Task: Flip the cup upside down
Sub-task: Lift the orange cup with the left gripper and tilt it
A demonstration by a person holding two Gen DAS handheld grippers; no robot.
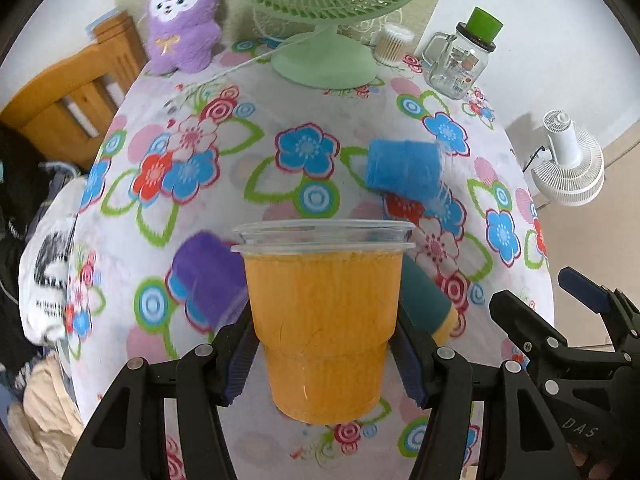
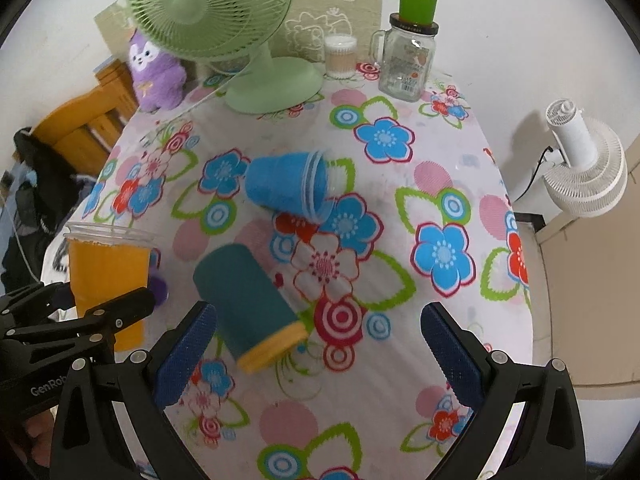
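Note:
My left gripper (image 1: 325, 354) is shut on an orange plastic cup (image 1: 322, 320), held upright with its clear rim up, above the table. It also shows in the right wrist view (image 2: 106, 276) at the left. My right gripper (image 2: 320, 348) is open and empty above the flowered tablecloth (image 2: 440, 208). A blue cup (image 2: 286, 188) lies on its side mid-table, also in the left wrist view (image 1: 404, 170). A dark teal cup with a yellow rim (image 2: 250, 304) lies on its side just ahead of my right gripper's left finger. A purple cup (image 1: 208, 276) lies behind the orange one.
A green desk fan (image 2: 240, 40), a purple plush toy (image 2: 156, 72), a glass jar mug with a green cap (image 2: 410, 52) and a small cotton-swab container (image 2: 340, 58) stand along the table's far edge. A white fan (image 2: 584, 168) stands off the table to the right. A wooden chair (image 1: 68, 96) stands at the left.

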